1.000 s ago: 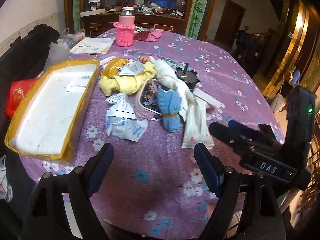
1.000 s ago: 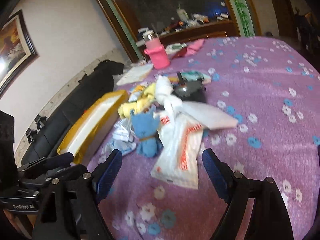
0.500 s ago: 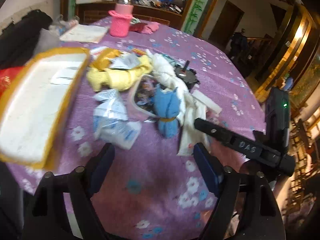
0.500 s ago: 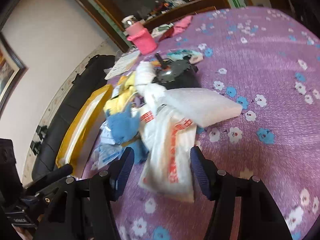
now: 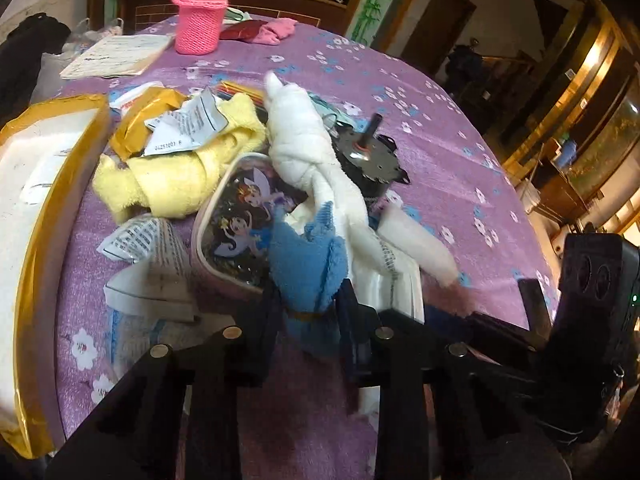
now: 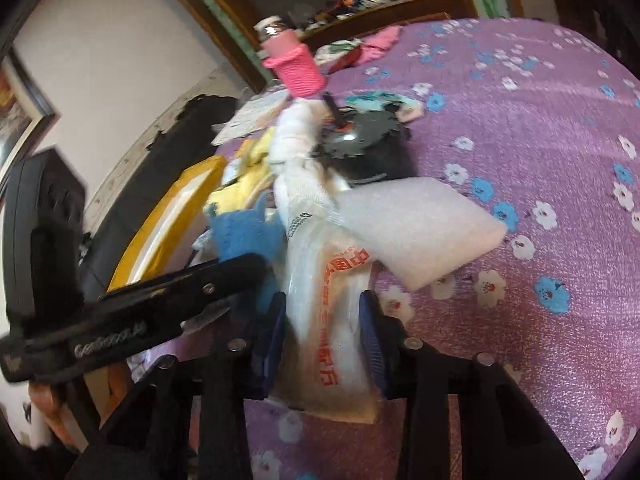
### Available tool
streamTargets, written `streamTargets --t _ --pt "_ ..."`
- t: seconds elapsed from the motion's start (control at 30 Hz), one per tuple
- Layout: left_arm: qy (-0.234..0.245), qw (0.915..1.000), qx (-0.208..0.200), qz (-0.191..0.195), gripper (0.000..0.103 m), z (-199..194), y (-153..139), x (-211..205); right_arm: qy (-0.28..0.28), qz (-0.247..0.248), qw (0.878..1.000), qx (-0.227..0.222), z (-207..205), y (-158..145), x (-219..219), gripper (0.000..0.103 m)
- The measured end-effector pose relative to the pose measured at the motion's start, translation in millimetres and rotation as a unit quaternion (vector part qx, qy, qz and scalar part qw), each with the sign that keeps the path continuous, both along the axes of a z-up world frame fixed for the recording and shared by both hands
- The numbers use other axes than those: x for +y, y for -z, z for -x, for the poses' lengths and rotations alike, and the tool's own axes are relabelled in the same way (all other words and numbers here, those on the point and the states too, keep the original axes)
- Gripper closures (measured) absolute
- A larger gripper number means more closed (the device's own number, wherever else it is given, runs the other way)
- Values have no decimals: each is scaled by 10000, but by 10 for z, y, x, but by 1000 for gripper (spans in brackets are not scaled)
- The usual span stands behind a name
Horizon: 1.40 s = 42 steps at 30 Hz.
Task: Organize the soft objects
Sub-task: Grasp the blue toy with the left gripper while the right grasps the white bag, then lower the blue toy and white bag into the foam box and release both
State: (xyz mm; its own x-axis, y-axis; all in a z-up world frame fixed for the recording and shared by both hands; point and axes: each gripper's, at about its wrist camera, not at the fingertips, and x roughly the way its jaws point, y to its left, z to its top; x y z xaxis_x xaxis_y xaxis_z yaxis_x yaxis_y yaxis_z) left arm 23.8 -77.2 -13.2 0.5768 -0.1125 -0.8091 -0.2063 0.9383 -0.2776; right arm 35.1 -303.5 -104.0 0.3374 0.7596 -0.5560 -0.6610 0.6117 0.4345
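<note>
One empty yellow-edged box (image 5: 60, 216)

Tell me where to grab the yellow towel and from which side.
Take the yellow towel at its bare near-left lobe, coming from the tray side. Paper scraps cover its far part and the cartoon pouch crowds its right.

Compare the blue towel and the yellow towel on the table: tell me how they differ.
The blue towel is a small bundle tied with a band; the yellow towel is larger, loose and crumpled. The blue towel sits between the left gripper pads; the yellow towel lies ungripped, with torn paper on it. Both are fuzzy cloth on the purple tablecloth.
</note>
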Motion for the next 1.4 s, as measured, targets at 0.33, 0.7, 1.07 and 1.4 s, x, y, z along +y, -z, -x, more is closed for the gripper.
streamTargets --t 0.33,0.7,1.07,1.4 --pt "-70 9994 -51 340 82 249 -83 62 146 -40 9999 -4 163 77 91 86" --pt "-556 9955 -471 606 82 838 -391 414 13 -322 9991 -266 496 13 488 86" --pt "-1213 9884 -873 253 82 1326 -604 1010 -646 -74 9964 -545 726 -255 1266 86" --pt "-1712 9821 -781 51 82 1414 -444 1710 -962 247 9941 -443 747 -279 2330 86"
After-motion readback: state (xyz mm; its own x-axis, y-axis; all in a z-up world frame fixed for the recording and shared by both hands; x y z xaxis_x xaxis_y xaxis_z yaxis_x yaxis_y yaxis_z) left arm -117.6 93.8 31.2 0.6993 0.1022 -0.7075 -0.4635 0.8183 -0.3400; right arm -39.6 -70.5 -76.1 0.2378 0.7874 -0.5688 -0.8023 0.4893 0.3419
